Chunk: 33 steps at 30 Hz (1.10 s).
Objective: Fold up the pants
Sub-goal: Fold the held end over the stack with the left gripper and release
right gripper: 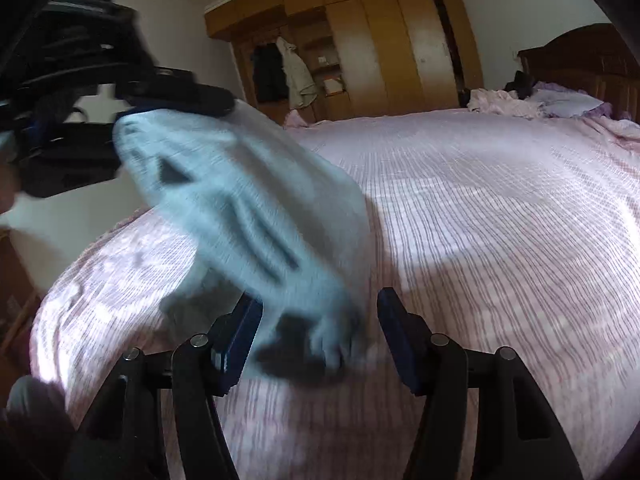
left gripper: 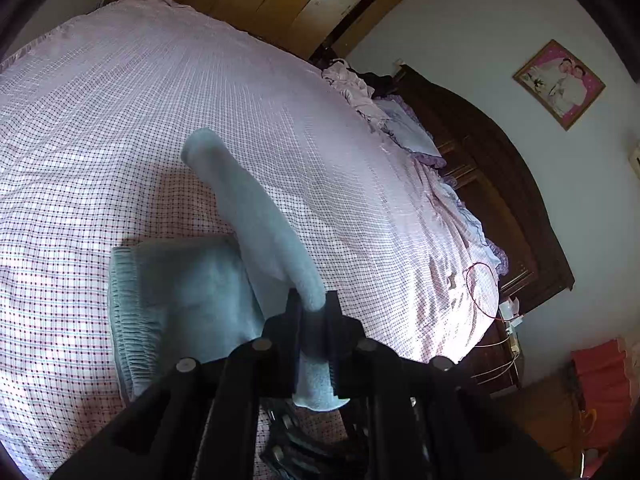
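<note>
Light blue pants (left gripper: 180,292) lie on the pink checked bedspread (left gripper: 120,120), with the gathered waistband at the left. My left gripper (left gripper: 312,304) is shut on a pant leg and holds it lifted above the bed; the leg arcs away towards the middle of the bed. In the right wrist view the pants (right gripper: 248,216) hang blurred from the left gripper (right gripper: 180,96) at the upper left. My right gripper (right gripper: 320,320) is open, its blue-padded jaws spread on either side of the hanging fabric's lower end.
A dark wooden headboard (left gripper: 500,184) and crumpled pillows (left gripper: 400,128) are at the bed's far end. A wooden wardrobe (right gripper: 360,40) stands behind the bed. A red cord (left gripper: 480,284) lies near the bed's corner. A framed picture (left gripper: 560,84) hangs on the wall.
</note>
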Available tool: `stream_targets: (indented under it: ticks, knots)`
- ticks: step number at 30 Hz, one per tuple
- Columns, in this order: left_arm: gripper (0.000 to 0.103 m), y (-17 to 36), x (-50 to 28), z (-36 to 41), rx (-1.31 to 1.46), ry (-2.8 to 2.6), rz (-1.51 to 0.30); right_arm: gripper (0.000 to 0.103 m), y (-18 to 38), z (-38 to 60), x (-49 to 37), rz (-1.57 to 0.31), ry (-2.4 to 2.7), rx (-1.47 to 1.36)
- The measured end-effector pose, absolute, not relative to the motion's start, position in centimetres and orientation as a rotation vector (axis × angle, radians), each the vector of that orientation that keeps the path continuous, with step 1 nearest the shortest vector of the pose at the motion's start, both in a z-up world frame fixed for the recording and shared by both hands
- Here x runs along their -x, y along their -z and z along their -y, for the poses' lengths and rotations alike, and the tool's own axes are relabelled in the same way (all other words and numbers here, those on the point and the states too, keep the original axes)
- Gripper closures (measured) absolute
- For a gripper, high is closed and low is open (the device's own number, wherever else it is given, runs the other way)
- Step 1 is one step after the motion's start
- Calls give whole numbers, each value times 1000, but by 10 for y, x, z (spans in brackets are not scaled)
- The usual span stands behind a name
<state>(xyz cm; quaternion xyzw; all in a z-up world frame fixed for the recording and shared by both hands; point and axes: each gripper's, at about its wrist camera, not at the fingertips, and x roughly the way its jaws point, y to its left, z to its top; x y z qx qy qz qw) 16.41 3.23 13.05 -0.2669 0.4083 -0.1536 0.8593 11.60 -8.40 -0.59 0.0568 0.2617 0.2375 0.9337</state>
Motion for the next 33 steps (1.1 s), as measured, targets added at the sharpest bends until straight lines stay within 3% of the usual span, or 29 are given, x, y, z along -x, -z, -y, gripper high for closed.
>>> stream_targets:
  ticks: [7, 12, 33]
  knots:
    - [94, -122, -161, -53, 569, 295, -854, 55, 23, 95, -146, -648, -383, -97]
    - [94, -97, -159, -64, 593, 282, -869, 51, 29, 130, -120, -626, -400, -82]
    - [94, -43, -130, -133, 619, 217, -823, 48, 24, 88, -113, -604, -391, 124]
